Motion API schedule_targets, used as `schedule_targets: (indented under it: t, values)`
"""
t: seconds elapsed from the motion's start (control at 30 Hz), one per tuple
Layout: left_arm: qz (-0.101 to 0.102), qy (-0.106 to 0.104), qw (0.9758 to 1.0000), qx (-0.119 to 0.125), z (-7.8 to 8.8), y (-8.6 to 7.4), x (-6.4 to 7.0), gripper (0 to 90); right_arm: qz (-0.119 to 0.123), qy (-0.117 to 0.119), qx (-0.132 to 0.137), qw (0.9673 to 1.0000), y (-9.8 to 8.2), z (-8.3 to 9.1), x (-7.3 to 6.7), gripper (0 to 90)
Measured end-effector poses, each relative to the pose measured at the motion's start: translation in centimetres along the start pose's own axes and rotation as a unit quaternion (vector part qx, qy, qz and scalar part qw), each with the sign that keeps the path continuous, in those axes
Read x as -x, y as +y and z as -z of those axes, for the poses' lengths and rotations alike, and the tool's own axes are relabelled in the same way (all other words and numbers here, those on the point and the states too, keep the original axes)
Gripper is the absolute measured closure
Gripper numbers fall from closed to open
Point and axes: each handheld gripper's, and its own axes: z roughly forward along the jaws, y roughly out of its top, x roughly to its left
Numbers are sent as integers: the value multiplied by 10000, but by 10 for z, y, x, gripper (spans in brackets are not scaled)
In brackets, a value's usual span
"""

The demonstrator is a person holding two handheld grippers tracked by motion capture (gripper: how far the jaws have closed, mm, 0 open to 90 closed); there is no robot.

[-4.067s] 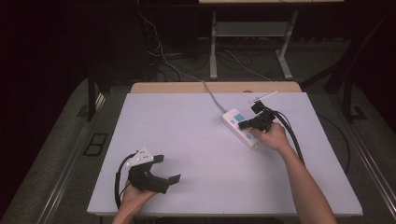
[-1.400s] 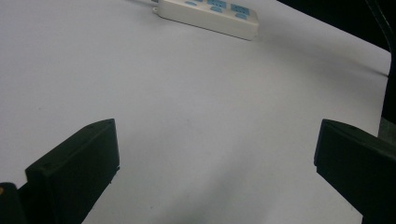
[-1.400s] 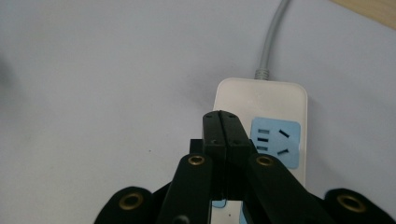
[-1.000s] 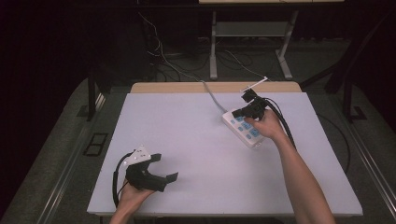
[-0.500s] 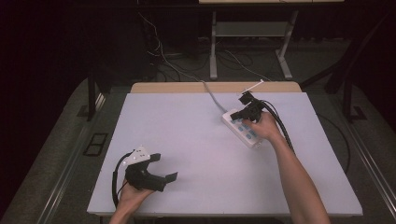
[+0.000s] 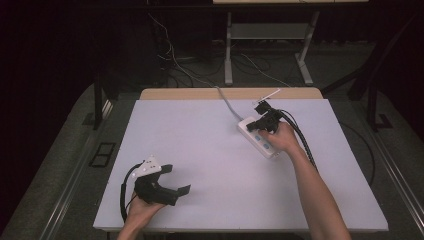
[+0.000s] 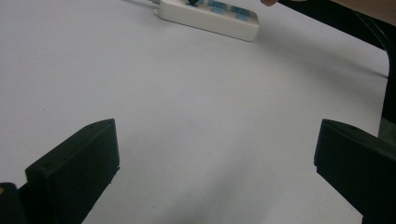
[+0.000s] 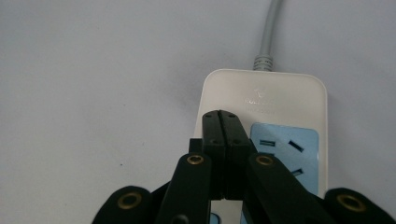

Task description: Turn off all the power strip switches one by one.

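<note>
A white power strip [image 6: 262,142] with blue sockets lies at the right of the white table [image 6: 200,140]; its grey cord [image 6: 227,102] runs off the far edge. My right gripper [image 6: 257,127] is shut, and its jaws point down at the strip's cord end. In the right gripper view the closed gripper [image 8: 220,116] sits over the white casing [image 8: 280,93], just left of the first blue socket [image 8: 285,144], with nothing between the jaws. My left gripper [image 6: 176,180] rests open near the front left edge. The left gripper [image 7: 218,126] has bare table between its jaws, and the strip [image 7: 210,16] lies far ahead of it.
A black cable [image 6: 300,137] trails from the right gripper over the table's right side. A wooden strip [image 6: 200,93] borders the far edge. Beyond it stand a metal frame [image 6: 270,35] and loose cables on the dark floor.
Since the earliest frame the right hand and its gripper have shifted a little left along the strip toward its cord end. The left gripper has stayed put.
</note>
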Motion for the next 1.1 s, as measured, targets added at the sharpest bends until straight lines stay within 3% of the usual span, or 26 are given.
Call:
schedule_targets:
  t: [0.27,0.5,0.63,1.1]
  values:
    - [1,5,10000,-19,0,0,1,0,-11,37,228,9997,-6,0,2,900]
    - [-18,9,10000,-24,0,0,2,0,52,-11,220,9997,-6,0,0,900]
    - [-23,9,10000,-23,-1,0,2,0,-50,27,238,9997,-7,0,1,900]
    - [-15,-10,10000,-11,0,0,1,0,117,-179,211,9995,-7,0,-5,900]
